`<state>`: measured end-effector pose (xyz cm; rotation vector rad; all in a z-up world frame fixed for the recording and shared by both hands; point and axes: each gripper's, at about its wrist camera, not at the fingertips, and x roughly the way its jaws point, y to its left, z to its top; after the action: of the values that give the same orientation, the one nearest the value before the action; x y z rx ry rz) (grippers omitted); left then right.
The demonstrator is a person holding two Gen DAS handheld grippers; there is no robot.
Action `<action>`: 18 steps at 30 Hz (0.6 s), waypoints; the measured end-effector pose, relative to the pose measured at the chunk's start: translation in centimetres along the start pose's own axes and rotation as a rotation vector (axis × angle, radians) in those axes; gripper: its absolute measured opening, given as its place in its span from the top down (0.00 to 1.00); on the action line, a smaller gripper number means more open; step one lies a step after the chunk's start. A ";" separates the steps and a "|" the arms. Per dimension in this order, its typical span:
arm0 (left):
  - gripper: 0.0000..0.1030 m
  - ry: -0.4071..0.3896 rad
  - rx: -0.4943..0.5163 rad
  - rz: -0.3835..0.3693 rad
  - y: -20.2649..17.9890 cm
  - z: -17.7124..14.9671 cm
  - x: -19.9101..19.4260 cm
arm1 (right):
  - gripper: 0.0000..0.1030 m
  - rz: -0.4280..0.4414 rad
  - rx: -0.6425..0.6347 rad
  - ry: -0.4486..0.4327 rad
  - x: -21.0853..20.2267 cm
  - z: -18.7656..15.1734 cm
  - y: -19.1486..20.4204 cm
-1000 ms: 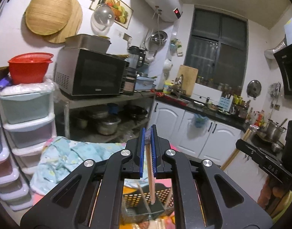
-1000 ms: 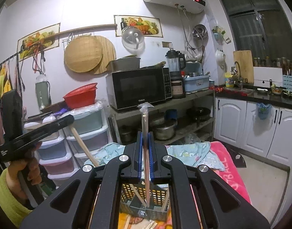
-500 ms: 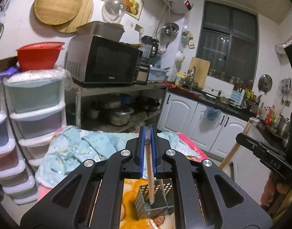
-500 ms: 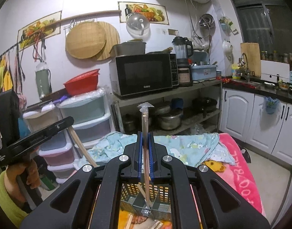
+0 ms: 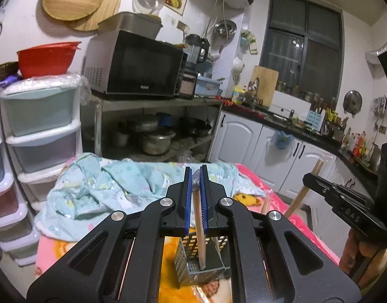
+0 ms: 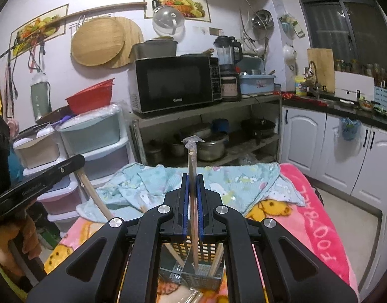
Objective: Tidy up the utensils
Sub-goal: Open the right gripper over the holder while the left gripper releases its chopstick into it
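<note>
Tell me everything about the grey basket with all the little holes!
The grey basket is a small plastic holder with grid-like, perforated walls. It stands upright on the colourful blanket, just below both grippers. Several wooden chopsticks lean inside it, and the wrapped chopsticks pinched in the right gripper reach down into it.

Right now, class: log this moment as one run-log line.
left gripper: shut on chopsticks | right gripper: shut on wrapped chopsticks | lower ends inside basket | not released

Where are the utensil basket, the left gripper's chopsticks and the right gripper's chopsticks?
utensil basket (image 5: 187,265), left wrist view, perforated side wall.
left gripper's chopsticks (image 5: 199,232), left wrist view, mid shaft below the pads.
right gripper's chopsticks (image 6: 192,166), right wrist view, upper shaft above the pads.
</note>
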<state>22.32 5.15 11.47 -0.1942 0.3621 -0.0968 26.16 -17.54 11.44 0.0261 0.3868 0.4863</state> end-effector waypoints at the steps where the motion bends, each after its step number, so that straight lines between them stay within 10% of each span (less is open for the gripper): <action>1: 0.96 0.010 0.001 -0.001 -0.1 -0.3 0.2 | 0.94 -0.001 0.006 0.005 0.2 -0.2 -0.1; 11: 0.95 0.066 0.010 -0.004 -0.7 -2.1 1.5 | 0.92 -0.007 0.044 0.064 1.4 -2.1 -0.6; 18: 0.58 0.085 -0.015 -0.005 -0.4 -2.6 0.8 | 0.45 -0.032 0.037 0.053 -0.2 -2.8 -0.6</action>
<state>22.12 4.23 8.91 -0.2059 0.4468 -0.1079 25.27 -18.30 8.88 0.0427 0.4469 0.4490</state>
